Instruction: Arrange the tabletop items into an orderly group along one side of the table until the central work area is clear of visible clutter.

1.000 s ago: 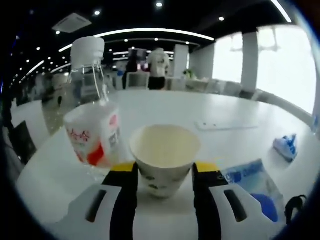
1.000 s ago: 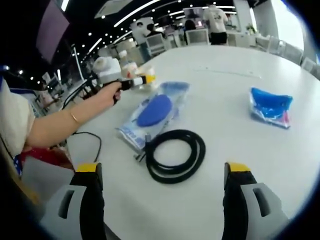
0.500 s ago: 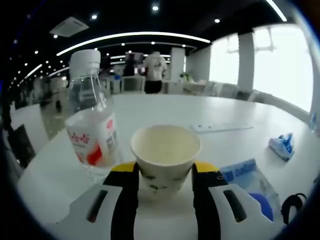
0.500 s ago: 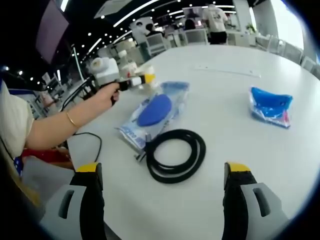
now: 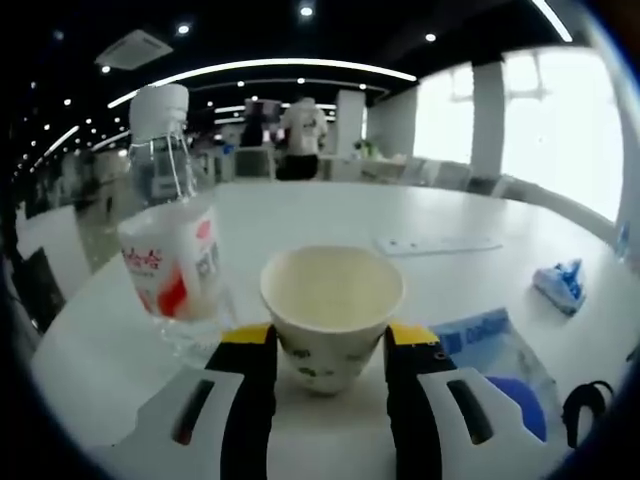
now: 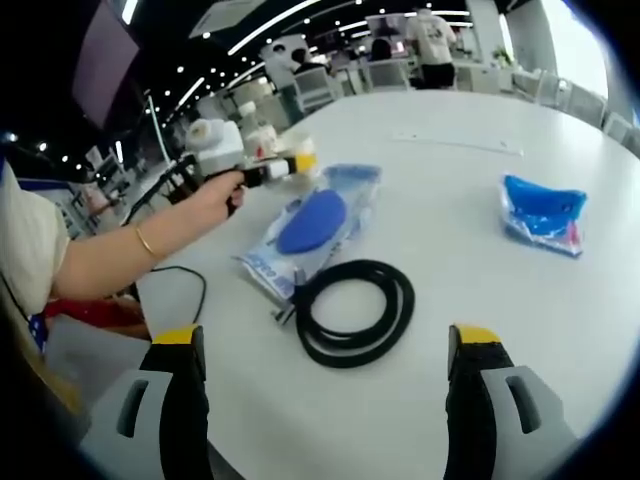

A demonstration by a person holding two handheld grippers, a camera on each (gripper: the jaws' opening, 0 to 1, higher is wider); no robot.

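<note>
A white paper cup [image 5: 332, 315] with an empty, cream inside sits between the jaws of my left gripper [image 5: 330, 336], which is shut on it just above the white table [image 5: 300, 215]. A clear water bottle [image 5: 170, 260] with a white cap and a red-and-white label stands close on the cup's left. In the right gripper view the left gripper [image 6: 290, 160] is far off at the table's left side, held by a person's hand. My right gripper [image 6: 325, 337] is open with nothing between its jaws, above a coiled black cable [image 6: 350, 312].
A flat blue-and-clear pouch [image 6: 315, 225] lies between the cable and the cup. A crumpled blue packet [image 6: 543, 212] rests to the right. A thin white strip [image 5: 435, 244] lies farther back. A person's forearm [image 6: 130, 250] reaches across the table's left edge. Chairs and people stand behind.
My left gripper has shifted slightly to the right with the cup, so the bottle now sits farther left in its view. The right gripper has stayed still.
</note>
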